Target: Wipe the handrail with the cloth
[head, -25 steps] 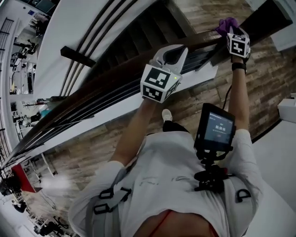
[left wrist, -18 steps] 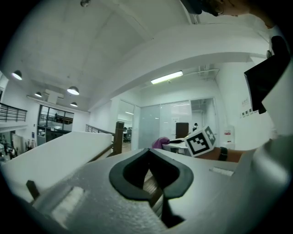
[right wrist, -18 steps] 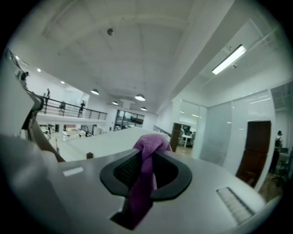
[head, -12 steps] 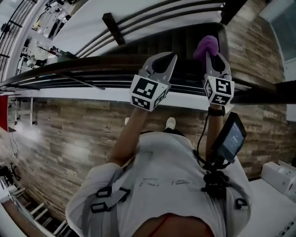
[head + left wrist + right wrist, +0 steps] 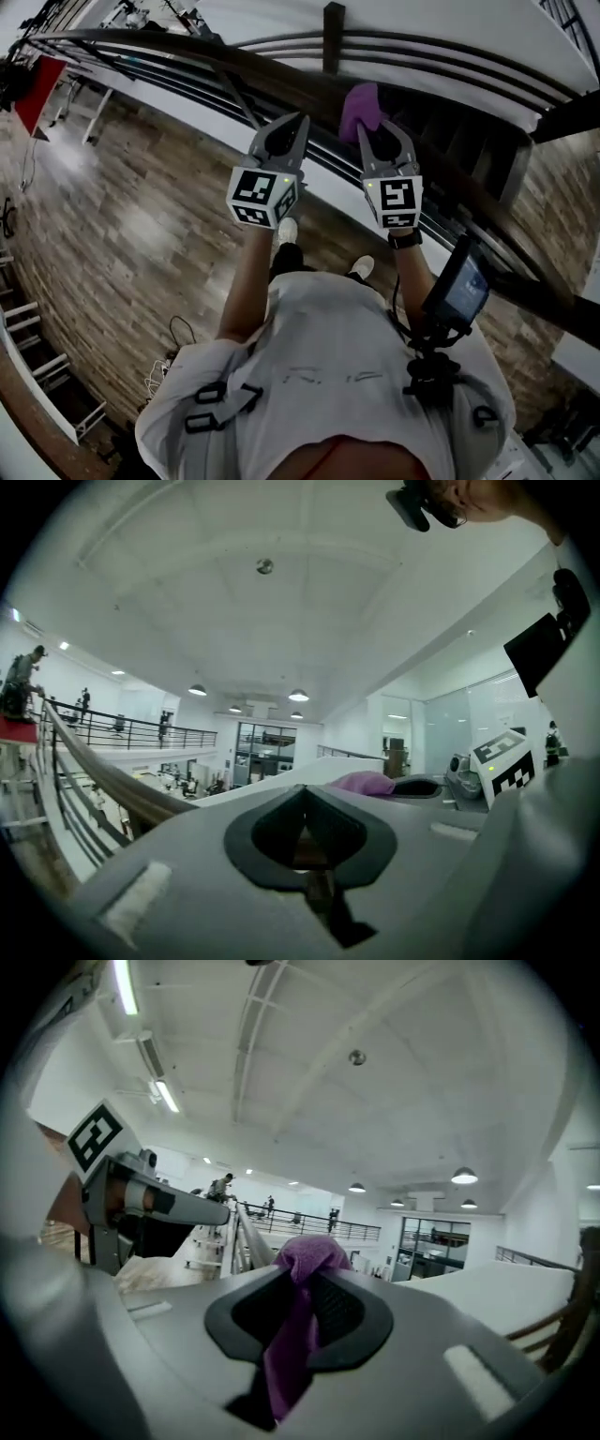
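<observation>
The dark wooden handrail (image 5: 192, 47) runs across the head view from upper left down to the right edge. My right gripper (image 5: 368, 127) is shut on a purple cloth (image 5: 361, 105), which rests against the rail. In the right gripper view the cloth (image 5: 302, 1262) bulges out of the shut jaws and hangs down between them, with the rail (image 5: 246, 1237) stretching away beyond. My left gripper (image 5: 298, 122) hovers just left of the cloth, near the rail, shut with nothing in it. The left gripper view shows its closed tips (image 5: 302, 797), the cloth (image 5: 364, 782) to the right and the rail (image 5: 103, 782) at left.
Thin black bars run under the rail and a black post (image 5: 331, 33) stands behind it. Dark stairs (image 5: 469, 150) drop away beyond the rail at right. Wood-plank floor (image 5: 141, 216) lies below, with cables (image 5: 173, 333) and white racks (image 5: 37, 384) at left. A screen (image 5: 459, 286) hangs on the person's chest.
The head view has swung round, so the rail now runs diagonally. My right gripper has carried the cloth along the rail, away from the end post. Both grippers now sit close together.
</observation>
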### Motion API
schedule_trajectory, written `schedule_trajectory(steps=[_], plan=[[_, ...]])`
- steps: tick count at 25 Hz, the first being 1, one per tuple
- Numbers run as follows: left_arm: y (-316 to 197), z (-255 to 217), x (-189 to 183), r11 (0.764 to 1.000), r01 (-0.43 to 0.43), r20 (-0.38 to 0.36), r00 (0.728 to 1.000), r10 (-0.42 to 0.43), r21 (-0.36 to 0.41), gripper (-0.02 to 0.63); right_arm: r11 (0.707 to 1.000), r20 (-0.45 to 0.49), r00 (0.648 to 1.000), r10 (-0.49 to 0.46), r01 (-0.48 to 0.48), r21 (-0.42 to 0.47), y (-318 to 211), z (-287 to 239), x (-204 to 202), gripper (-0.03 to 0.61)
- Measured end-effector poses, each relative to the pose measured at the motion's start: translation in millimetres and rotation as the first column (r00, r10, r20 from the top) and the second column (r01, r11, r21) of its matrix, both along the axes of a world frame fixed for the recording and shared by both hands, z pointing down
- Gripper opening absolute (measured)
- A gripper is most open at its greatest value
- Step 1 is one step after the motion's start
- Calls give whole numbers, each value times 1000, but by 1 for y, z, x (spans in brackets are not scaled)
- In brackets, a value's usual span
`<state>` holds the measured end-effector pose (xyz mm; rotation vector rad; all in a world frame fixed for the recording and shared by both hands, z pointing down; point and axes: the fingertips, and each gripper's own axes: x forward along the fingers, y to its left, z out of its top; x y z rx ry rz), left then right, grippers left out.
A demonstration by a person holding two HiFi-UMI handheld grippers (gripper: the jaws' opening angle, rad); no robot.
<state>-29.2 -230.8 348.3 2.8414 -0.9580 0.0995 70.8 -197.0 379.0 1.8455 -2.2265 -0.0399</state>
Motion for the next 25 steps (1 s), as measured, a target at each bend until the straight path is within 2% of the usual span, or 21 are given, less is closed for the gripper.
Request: schedule_trajectory(steps=[3,7,11,16,21,25], plan=[[-30,20,-65,996,88,8,996,-88,-14,0,993,-32,994,-106,105,-46,-41,29,-77,63],[-62,46,-139,979,197,15,980,-196,-57,0,973,-91,977,-193,179,-143,-92,89,-160,63],[-88,69,-187,965,247,39,969,-245,-92,0,959,-175,960,-218,177,-222,-145,146,-212,63],[-111,99,-222,952,274,64,961,-267,-137,0,950,-216,966,-143,73,-303,-221,212,-236,63],[-121,117,-243,945,280,87,959,-269,-167,0,937,-226,974,0,-78,-340,-285,263,-228,58],[-120,128,-248,945,272,96,961,-258,-184,0,913,-293,956,-36,-88,-398,-303,296,-228,56]])
